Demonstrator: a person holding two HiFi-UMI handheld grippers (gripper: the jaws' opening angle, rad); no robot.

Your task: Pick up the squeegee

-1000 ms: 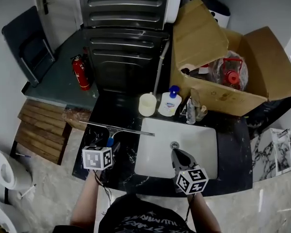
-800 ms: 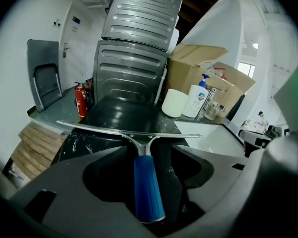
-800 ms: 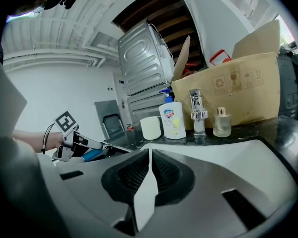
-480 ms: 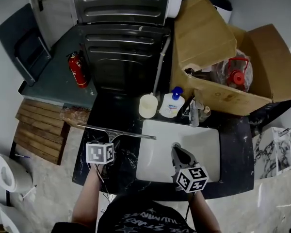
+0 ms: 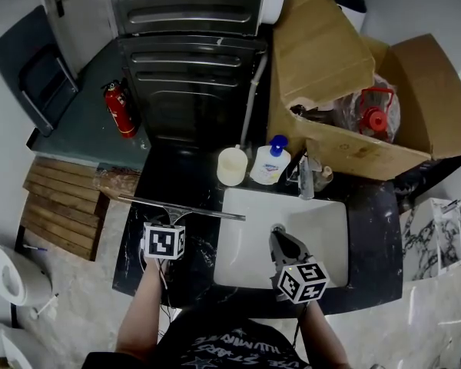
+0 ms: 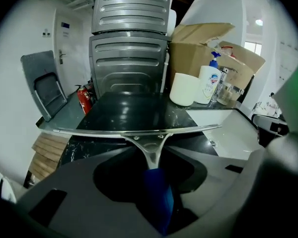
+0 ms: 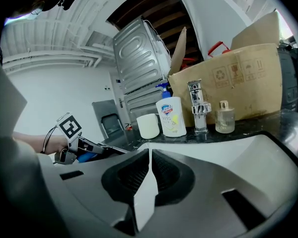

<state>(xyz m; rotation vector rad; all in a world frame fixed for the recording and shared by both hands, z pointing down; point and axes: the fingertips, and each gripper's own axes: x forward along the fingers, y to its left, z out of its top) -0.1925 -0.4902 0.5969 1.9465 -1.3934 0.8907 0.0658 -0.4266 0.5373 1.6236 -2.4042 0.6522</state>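
The squeegee (image 5: 180, 208) lies on the black counter left of the sink, its long metal blade (image 6: 139, 131) across and its blue handle (image 6: 158, 197) pointing toward me. My left gripper (image 5: 171, 224) is over that handle. In the left gripper view its jaws (image 6: 156, 155) are closing with the handle and metal neck between them, and a dark gap still shows on the left side. My right gripper (image 5: 277, 239) hovers over the white sink basin (image 5: 326, 225), shut and empty, with only a thin slit between its jaws (image 7: 150, 155).
A cream cup (image 5: 232, 165), a soap pump bottle (image 5: 270, 162) and a chrome tap (image 5: 307, 177) line the counter's back edge. An open cardboard box (image 5: 353, 91) stands behind the sink, with a metal appliance (image 5: 188, 52) behind the counter. A red fire extinguisher (image 5: 118, 108) stands at the left.
My left gripper has moved forward and down over the squeegee's blue handle, which its marker cube now hides in the head view. The right gripper has hardly moved.
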